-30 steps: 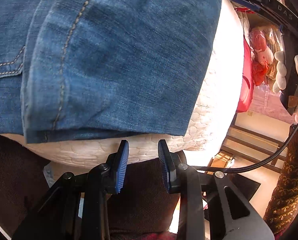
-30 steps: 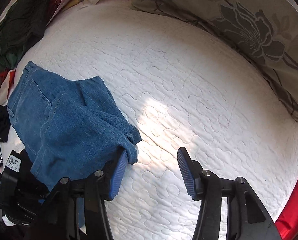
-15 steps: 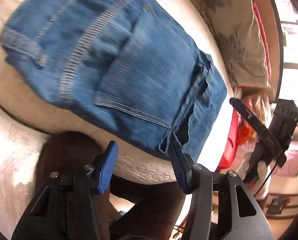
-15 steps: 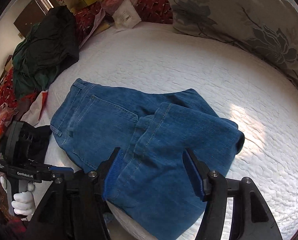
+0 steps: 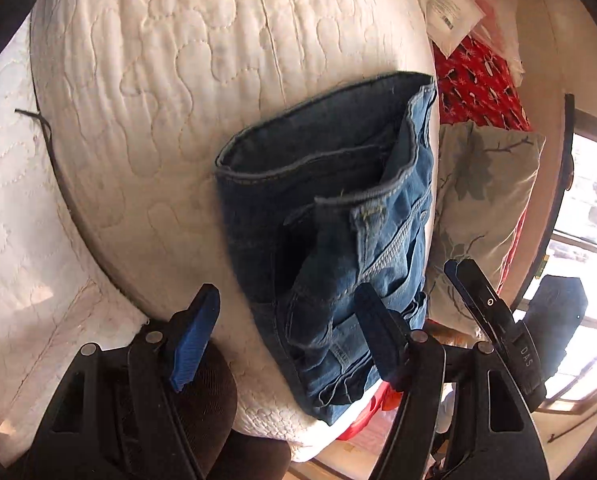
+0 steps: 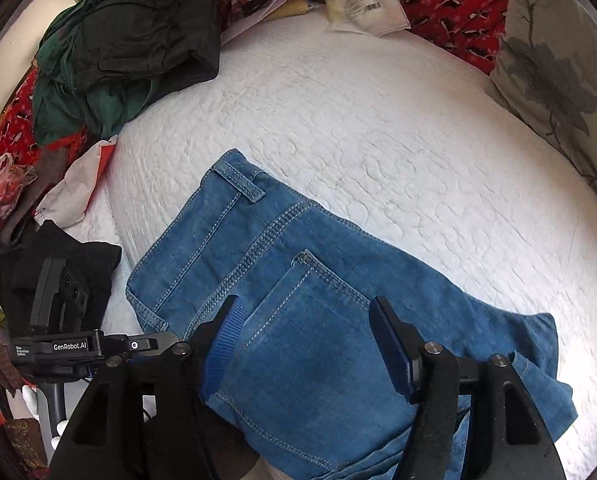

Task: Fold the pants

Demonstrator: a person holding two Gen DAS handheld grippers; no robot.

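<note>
The blue jeans (image 6: pixel 298 300) lie folded in a bundle on the white quilted mattress (image 6: pixel 378 128), near its front edge, back pocket up. In the left wrist view the jeans (image 5: pixel 338 208) show from the waistband side. My left gripper (image 5: pixel 286 332) is open and empty, level with the waistband end by the mattress edge; it also shows in the right wrist view (image 6: pixel 98 346). My right gripper (image 6: pixel 310 344) is open and empty just above the pocket area; it also shows in the left wrist view (image 5: pixel 494 320).
A floral pillow (image 6: pixel 554 64) lies at the mattress's far right. Dark green clothes (image 6: pixel 126 36) are piled at the far left. A white packet (image 6: pixel 362 0) and red patterned cloth (image 6: pixel 450 4) lie at the back. Black cloth (image 6: pixel 58 248) sits left of the jeans.
Both grippers swung round the jeans over the second. The left opened wider and now faces the waistband end. The right drew back and now hovers over the pocket, still open.
</note>
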